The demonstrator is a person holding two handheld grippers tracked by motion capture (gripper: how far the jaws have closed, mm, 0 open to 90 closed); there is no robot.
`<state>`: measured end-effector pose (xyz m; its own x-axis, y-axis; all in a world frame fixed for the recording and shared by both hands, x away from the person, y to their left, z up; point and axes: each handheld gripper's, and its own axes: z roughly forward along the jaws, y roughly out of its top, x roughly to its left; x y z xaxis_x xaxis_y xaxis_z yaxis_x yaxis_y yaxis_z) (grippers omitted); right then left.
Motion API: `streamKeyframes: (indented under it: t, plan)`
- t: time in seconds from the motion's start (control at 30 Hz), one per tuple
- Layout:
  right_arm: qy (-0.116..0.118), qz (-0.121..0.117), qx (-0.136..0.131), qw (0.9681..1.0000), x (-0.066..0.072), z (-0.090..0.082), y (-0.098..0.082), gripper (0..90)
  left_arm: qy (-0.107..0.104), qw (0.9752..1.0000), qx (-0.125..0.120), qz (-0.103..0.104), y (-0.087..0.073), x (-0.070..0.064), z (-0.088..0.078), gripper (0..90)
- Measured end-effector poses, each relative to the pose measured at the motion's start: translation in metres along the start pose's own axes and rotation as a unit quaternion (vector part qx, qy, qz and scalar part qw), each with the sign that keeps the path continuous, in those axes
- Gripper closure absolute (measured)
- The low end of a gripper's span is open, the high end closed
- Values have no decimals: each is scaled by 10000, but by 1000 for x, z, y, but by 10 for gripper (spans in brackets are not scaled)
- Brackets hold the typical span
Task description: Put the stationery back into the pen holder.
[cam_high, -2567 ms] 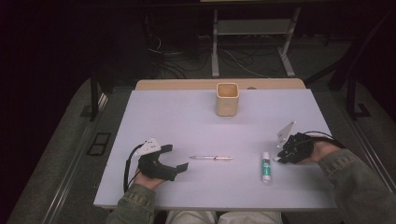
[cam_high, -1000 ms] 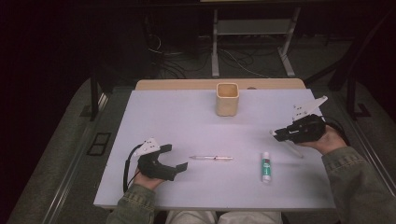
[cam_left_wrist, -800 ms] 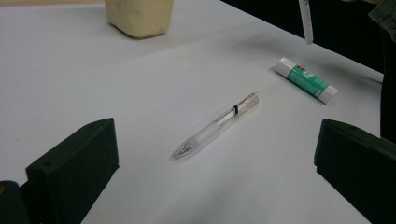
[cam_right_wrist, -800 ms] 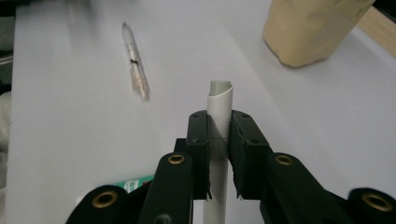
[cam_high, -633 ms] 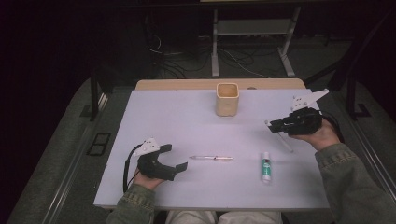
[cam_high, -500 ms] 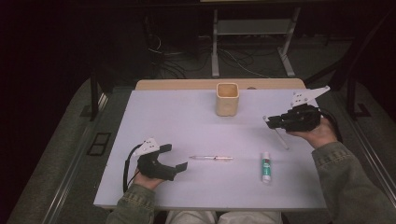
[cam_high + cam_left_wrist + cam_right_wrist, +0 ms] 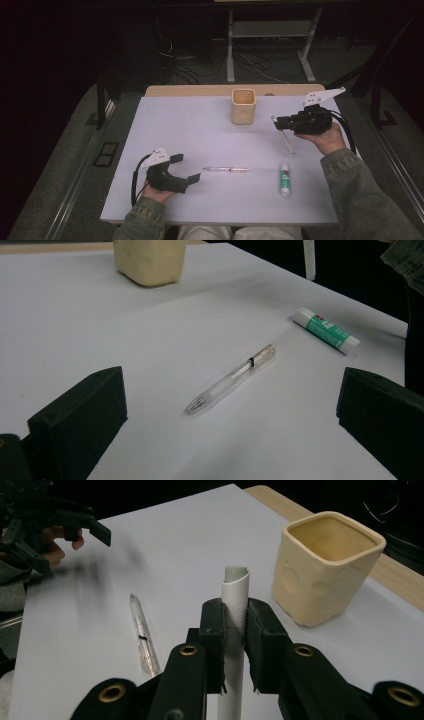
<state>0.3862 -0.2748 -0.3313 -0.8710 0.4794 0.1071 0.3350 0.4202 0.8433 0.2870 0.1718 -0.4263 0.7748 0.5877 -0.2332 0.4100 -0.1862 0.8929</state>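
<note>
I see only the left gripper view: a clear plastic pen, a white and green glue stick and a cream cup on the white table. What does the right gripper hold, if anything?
Observer: The right gripper is shut on a thin white plastic stick, which is pinched between its black fingers.
Operator: Where is it compared with the cup?
Observer: In the high view it is to the right of the cream square cup, apart from it and not above its opening.
Operator: Is something inside the cup?
Observer: The right gripper view looks down into it, and the part of the inside that shows is empty.
</note>
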Motion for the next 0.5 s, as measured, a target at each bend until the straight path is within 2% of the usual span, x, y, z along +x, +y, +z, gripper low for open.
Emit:
streamKeyframes:
  t: [0.5]
  plan:
    - [-95,61,-197,9997,-4,22,19,778,-12,10000,-36,19,1,0,-1,0]
